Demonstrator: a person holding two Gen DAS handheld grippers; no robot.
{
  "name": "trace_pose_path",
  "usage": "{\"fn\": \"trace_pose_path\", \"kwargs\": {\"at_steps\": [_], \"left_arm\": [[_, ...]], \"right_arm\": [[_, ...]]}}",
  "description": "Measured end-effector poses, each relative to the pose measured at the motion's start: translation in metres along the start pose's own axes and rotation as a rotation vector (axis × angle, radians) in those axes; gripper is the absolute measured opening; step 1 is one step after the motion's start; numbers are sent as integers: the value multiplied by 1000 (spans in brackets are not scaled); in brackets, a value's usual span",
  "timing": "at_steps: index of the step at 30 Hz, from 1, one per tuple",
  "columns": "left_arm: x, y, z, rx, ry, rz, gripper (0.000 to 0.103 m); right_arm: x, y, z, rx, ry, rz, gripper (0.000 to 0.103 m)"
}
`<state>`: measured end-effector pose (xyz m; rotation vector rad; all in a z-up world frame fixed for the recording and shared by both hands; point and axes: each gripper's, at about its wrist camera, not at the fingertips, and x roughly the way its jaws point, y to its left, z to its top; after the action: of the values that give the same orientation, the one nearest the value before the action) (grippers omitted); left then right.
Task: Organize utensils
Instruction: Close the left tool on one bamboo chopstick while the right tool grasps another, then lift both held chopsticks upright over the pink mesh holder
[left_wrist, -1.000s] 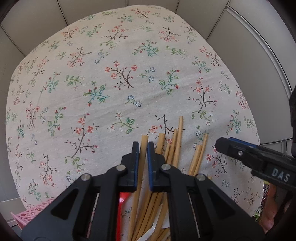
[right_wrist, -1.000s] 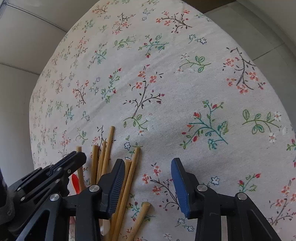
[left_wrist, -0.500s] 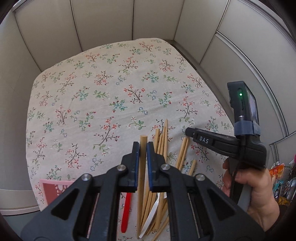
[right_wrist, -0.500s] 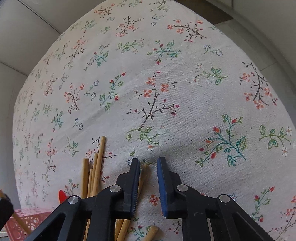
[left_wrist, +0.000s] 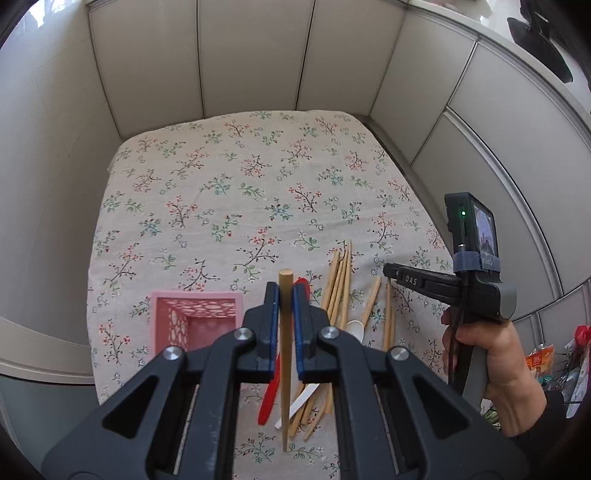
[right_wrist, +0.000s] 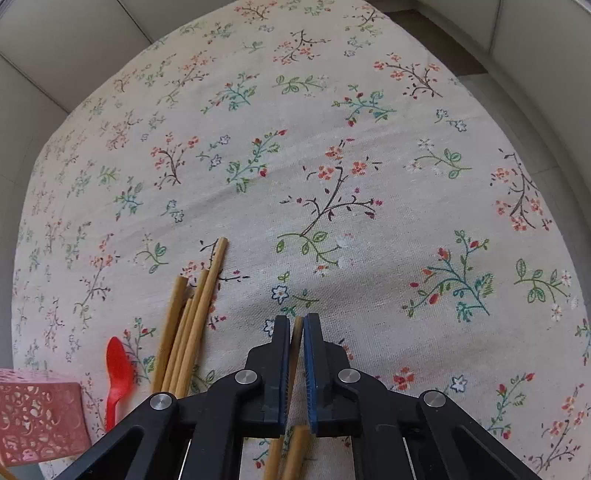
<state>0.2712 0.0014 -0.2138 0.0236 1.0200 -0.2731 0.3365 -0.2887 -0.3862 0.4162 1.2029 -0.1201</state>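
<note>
My left gripper (left_wrist: 285, 295) is shut on a wooden chopstick (left_wrist: 285, 354) and holds it lifted above the table, just right of a pink perforated basket (left_wrist: 192, 325). Below it lie several wooden chopsticks (left_wrist: 338, 277), a red spoon (left_wrist: 269, 395) and a white spoon (left_wrist: 355, 328). My right gripper (right_wrist: 296, 325) is shut on another wooden chopstick (right_wrist: 295, 343), low over the cloth; the same gripper shows at the right of the left wrist view (left_wrist: 391, 271). In the right wrist view, a bundle of chopsticks (right_wrist: 192, 317), the red spoon (right_wrist: 117, 369) and the basket (right_wrist: 37, 421) lie to its left.
A floral tablecloth (left_wrist: 240, 192) covers the table, which sits in a corner of pale panelled walls (left_wrist: 251, 55). The table's left edge (left_wrist: 92, 295) runs close to the basket. The person's hand (left_wrist: 491, 365) holds the right gripper handle.
My left gripper has lifted its chopstick high off the pile and pulled back, bringing the basket into view. My right gripper has closed on a chopstick.
</note>
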Motion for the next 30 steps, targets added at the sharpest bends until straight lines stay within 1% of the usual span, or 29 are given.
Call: {"fn": "trace_pose_path", "kwargs": {"at_steps": [3, 7, 14, 18, 25, 30], "left_arm": [[-24, 9, -8, -23, -53, 5, 8], [-49, 18, -15, -53, -126, -13, 8], [-75, 27, -23, -60, -193, -20, 8], [-96, 27, -23, -55, -238, -34, 8], [-143, 28, -16, -64, -375, -65, 8], [-167, 37, -5, -100, -489, -38, 8]], "right_arm": [[-20, 4, -4, -23, -32, 27, 5], [-58, 10, -17, -55, -89, 65, 4], [-119, 31, -42, -104, -205, 145, 4], [-146, 52, -54, -156, -265, 160, 4], [-197, 80, -65, -232, -386, 192, 4], [-227, 100, -65, -271, -463, 230, 4]]}}
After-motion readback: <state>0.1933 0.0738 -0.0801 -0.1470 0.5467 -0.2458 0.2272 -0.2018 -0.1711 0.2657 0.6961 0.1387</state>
